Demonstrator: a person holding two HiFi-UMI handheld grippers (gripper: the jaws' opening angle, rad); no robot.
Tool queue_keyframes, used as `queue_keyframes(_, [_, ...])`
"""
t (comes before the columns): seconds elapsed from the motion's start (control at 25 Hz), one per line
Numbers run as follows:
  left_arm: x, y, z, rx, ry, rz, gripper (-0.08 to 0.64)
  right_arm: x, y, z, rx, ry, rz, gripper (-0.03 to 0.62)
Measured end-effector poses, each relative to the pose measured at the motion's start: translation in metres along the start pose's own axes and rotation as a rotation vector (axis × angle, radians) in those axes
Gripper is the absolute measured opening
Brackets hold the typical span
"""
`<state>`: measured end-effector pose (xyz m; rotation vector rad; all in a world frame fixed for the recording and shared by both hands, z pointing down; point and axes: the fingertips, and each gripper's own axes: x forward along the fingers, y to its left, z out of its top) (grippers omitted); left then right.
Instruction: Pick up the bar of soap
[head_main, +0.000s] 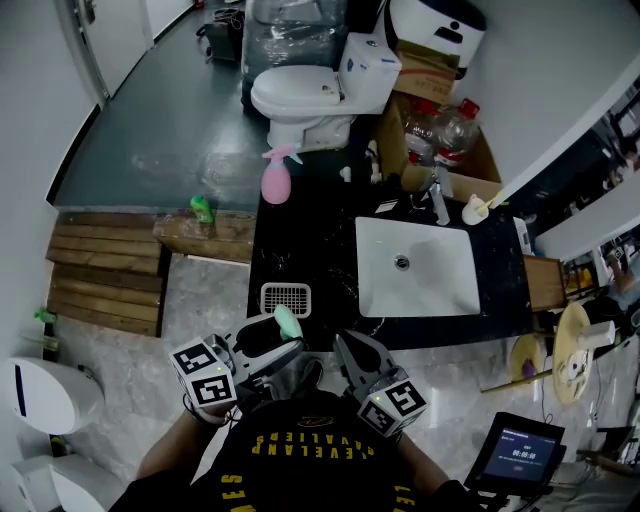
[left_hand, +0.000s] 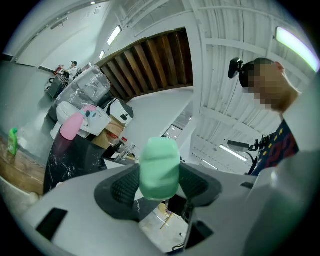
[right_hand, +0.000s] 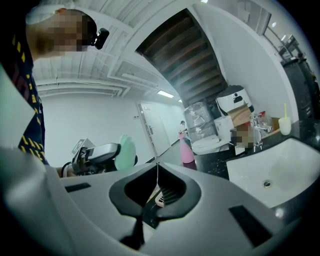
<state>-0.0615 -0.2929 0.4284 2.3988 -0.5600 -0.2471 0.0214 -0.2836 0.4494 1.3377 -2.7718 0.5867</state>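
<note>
A mint-green bar of soap (head_main: 287, 322) is clamped upright between the dark pads of my left gripper (head_main: 279, 337), lifted off the counter near its front edge. In the left gripper view the soap (left_hand: 159, 167) fills the gap between both jaws of the left gripper (left_hand: 159, 181) and sticks out past their tips. My right gripper (head_main: 350, 352) hovers just to the right of it, jaws together and empty. The right gripper view shows the right gripper's (right_hand: 156, 169) tips touching, with the soap (right_hand: 126, 150) held at its left.
A white slotted soap dish (head_main: 286, 298) lies on the black marble counter (head_main: 300, 235) just beyond the soap. A white sink basin (head_main: 440, 290) with a faucet (head_main: 440, 200) is to the right. A pink spray bottle (head_main: 275, 180) stands at the counter's back left; a toilet (head_main: 300, 95) is behind.
</note>
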Motion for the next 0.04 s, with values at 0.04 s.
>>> queue_keyframes(0.04, [0.0002,0.0002,0.0003,-0.002,0.001,0.004,0.264,0.0002,0.0,-0.0001,0.0,0.001,0.0,0.018])
